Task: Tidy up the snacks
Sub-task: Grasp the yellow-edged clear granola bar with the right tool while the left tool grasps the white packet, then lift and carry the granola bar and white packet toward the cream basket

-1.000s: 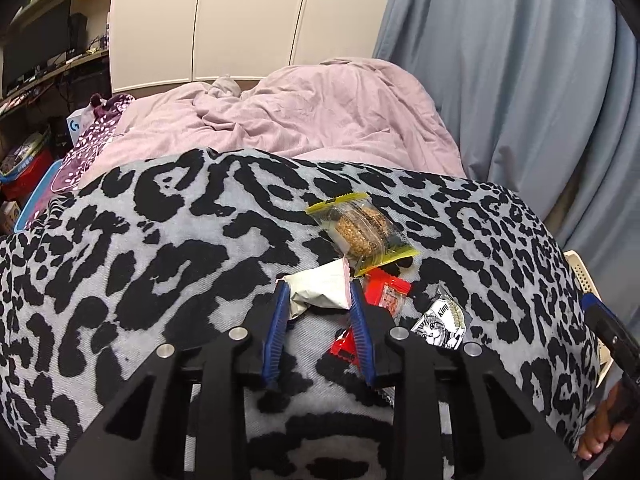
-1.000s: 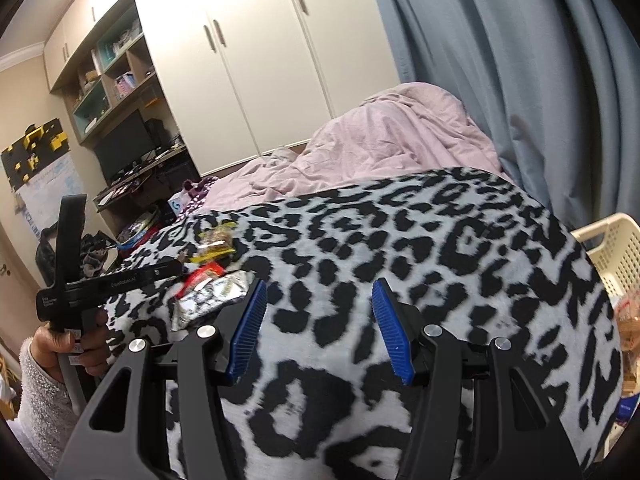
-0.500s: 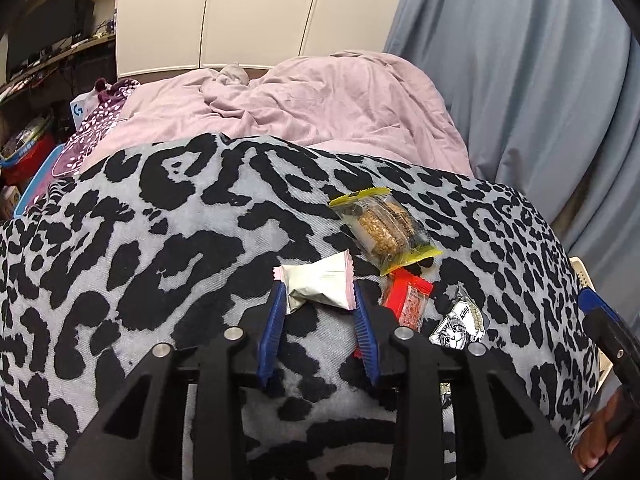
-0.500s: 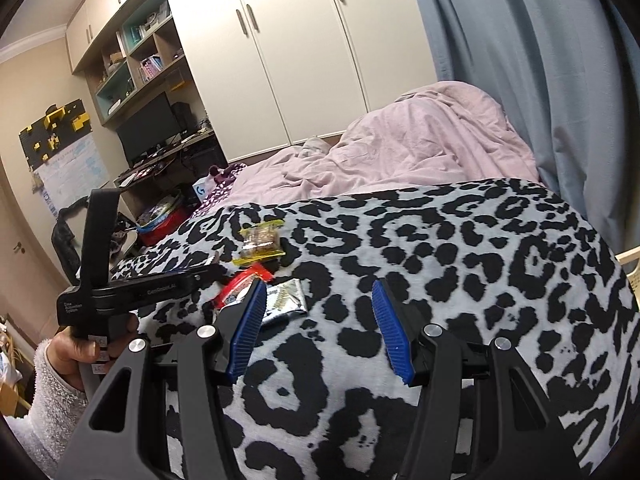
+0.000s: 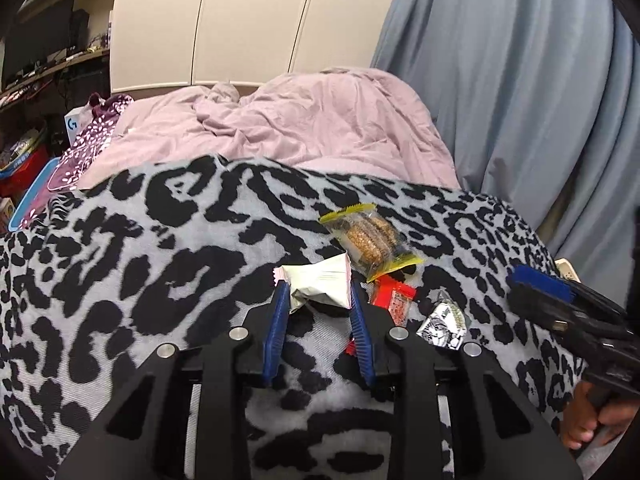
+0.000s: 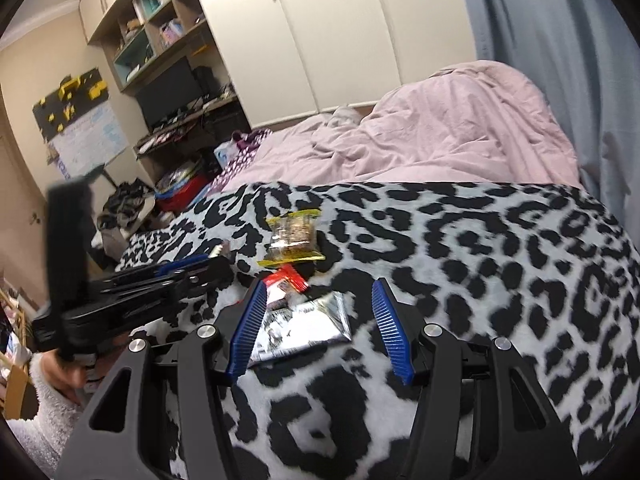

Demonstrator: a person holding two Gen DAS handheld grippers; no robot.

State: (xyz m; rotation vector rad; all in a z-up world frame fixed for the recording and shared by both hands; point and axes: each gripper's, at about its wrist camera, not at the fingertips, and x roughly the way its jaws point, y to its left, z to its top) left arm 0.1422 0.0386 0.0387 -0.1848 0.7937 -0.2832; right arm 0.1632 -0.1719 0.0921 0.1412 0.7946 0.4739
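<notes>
Several snack packets lie in a small pile on the leopard-print blanket (image 5: 160, 260). My left gripper (image 5: 316, 292) has its blue pads pressed on both sides of a crumpled white packet (image 5: 320, 278). Right of it lie a yellow-edged cracker packet (image 5: 370, 238), a red packet (image 5: 394, 298) and a silver packet (image 5: 442, 322). My right gripper (image 6: 318, 286) is open low over the silver packet (image 6: 304, 328), which lies between its fingers close to the left one, untouched. The red packet (image 6: 286, 280) and cracker packet (image 6: 294, 236) lie just beyond. Each gripper shows at the edge of the other view.
A rumpled pink duvet (image 5: 320, 120) covers the far half of the bed. Blue curtains (image 5: 520, 100) hang on the right, with a cream basket's rim (image 5: 566, 270) below them. White wardrobe doors (image 6: 340, 32) and cluttered desk shelves (image 6: 176, 92) stand behind and to the left.
My right gripper has swung left across the blanket to the snack pile, and the silver packet now lies between its fingers. The left gripper has stayed put with the white packet.
</notes>
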